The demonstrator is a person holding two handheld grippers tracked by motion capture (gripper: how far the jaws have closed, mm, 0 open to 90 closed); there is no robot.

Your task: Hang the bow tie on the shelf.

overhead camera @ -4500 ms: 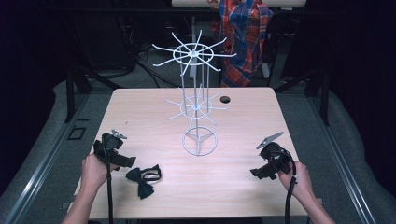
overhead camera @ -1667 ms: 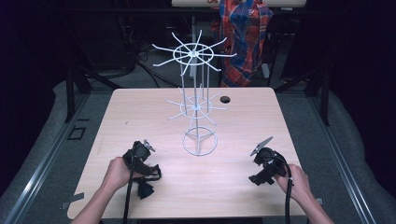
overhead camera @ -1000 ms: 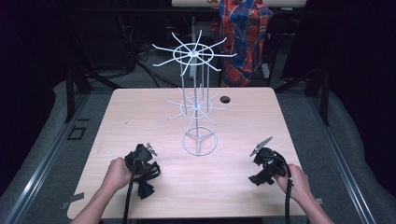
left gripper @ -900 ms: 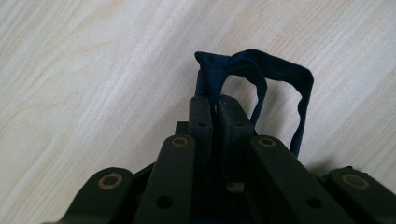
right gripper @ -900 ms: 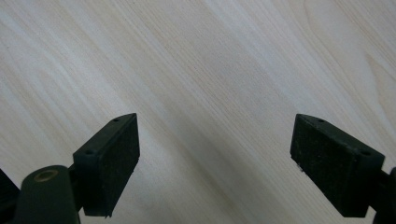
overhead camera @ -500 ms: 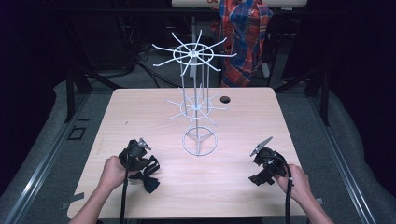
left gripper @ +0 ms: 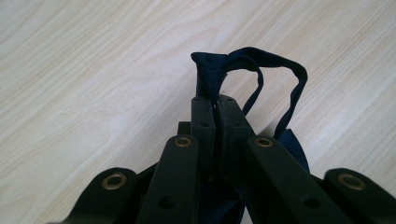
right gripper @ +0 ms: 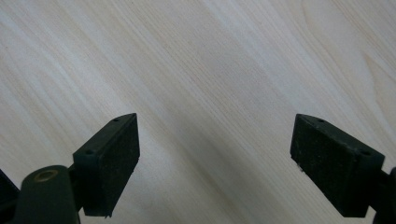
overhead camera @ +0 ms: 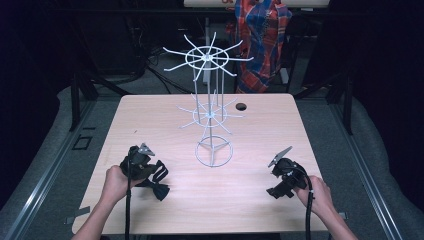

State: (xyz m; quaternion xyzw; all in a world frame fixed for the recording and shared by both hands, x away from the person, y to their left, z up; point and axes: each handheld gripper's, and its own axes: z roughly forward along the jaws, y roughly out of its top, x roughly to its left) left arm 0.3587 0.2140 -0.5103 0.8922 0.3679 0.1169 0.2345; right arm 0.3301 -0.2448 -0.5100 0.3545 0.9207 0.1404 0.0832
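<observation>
Now: bow tie pinched at the near left

Pale wooden tabletop (overhead camera: 260, 200) carries a white wire rack (overhead camera: 210, 112) at its middle. Right gripper (right gripper: 215, 163) hovers near right, jaws wide apart. Left gripper (left gripper: 215, 109) is clamped on the strap of a dark bow tie (left gripper: 252, 74).

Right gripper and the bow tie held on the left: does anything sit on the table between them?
In the high view, bare tabletop separates the right gripper from the bow tie. The wire rack base stands farther back, off that line.

High view overlooks table (overhead camera: 250, 200); 2 gripper views hug it.
</observation>
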